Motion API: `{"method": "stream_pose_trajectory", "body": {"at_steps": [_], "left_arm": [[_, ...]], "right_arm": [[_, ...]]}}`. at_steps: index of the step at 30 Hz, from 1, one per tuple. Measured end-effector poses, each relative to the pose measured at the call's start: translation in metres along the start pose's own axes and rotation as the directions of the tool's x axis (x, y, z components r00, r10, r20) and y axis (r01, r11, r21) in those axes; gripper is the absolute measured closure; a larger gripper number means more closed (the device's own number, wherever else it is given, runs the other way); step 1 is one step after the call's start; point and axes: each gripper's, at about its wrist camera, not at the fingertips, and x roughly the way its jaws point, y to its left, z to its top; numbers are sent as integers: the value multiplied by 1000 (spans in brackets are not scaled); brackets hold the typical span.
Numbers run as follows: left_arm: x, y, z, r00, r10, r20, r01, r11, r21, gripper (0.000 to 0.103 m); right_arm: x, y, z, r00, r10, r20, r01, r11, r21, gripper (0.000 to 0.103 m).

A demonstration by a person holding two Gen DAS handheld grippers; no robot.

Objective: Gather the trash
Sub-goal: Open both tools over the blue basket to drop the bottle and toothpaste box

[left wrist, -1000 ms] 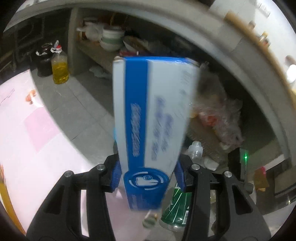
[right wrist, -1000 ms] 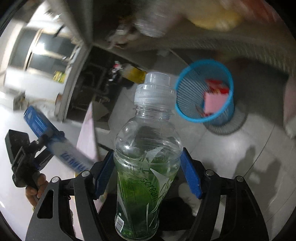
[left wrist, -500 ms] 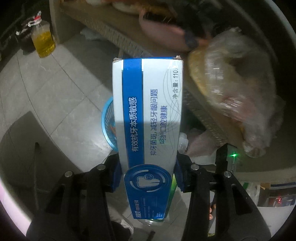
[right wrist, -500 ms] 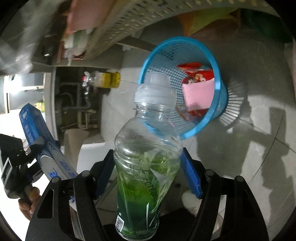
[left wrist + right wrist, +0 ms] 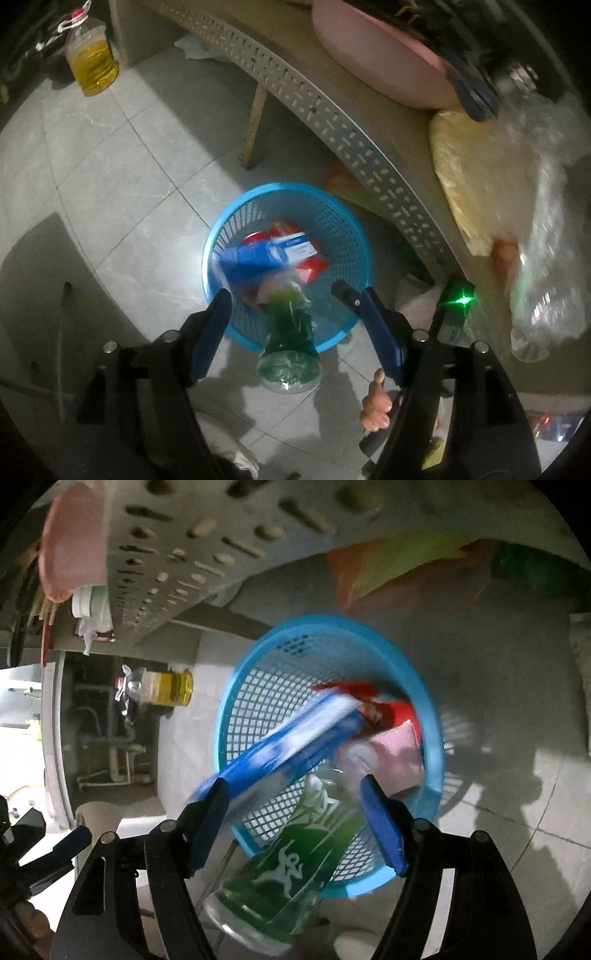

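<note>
The blue and white box (image 5: 264, 254) is a light, stiff carton that crushes easily and is best pinched across its narrow faces; the bottle (image 5: 295, 849), part full of green liquid, is heavier at its base, smooth and slippery, and wants a hold around its waist. Both are loose now, blurred in mid-fall: the box lies slantwise over the left half of the blue basket (image 5: 351, 236), which stands on the tiled floor just beside the perforated desk (image 5: 325, 110) at the far right, and the bottle goes in neck first, its base near the basket's near rim. Red wrappers (image 5: 391, 709) and a pink packet (image 5: 399, 753) already lie inside. The left hand-held gripper (image 5: 291, 317) points steeply down over the basket; its jaws have just been opening, stand wide, and touch nothing, with the bottle seen below the gap between them. The right hand-held gripper (image 5: 295, 812) slants down from the near side, its jaws also spread clear of the bottle, which has slipped forward out of them. A hand (image 5: 375, 402) shows at the lower right in the left view.
</note>
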Motion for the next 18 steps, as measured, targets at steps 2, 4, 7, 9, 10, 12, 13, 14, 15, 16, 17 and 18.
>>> {"method": "stream_pose_trajectory", "body": {"at_steps": [2,4,7,9,10,12,13,14,15,16,17,18], "left_arm": [[-9,-2,-8,1000,8,21,-9,1000,23,35],[-19,-3,-15,999,10,40,-11,999,32,35],[-34,-1,-22,997,10,72,-13,999,51,35],[-47,-2,-30,995,8,99,-15,997,72,35],[-55,-3,-34,994,5,111,-14,996,83,35],[-67,-4,-41,992,0,130,-12,996,94,34],[-77,-5,-48,990,-5,142,-10,995,103,33],[-86,-5,-54,988,-8,154,-9,994,111,33],[-96,-6,-60,986,-11,168,-9,993,120,32],[-108,-6,-68,981,-13,194,-12,992,129,30],[-120,-6,-76,976,-12,218,-18,991,134,29],[-133,-6,-84,969,-17,245,-17,990,137,28]], "right_arm": [[-7,-2,-5,999,-19,30,19,1000,-2,32],[-20,-6,-12,998,-23,55,23,1000,-3,32],[-36,-4,-23,994,-45,96,48,998,-35,32],[-43,-2,-31,992,-62,109,69,996,-59,32],[-49,1,-39,991,-70,118,79,994,-79,32],[-57,7,-49,987,-82,135,98,989,-112,32],[-62,10,-55,986,-88,143,107,986,-131,32],[-65,12,-60,984,-93,149,114,983,-145,32],[-70,15,-65,983,-96,156,121,979,-162,32],[-74,18,-72,982,-96,161,126,974,-188,32],[-79,23,-79,981,-98,164,133,967,-215,32],[-82,25,-84,981,-100,167,138,962,-234,32]]}}
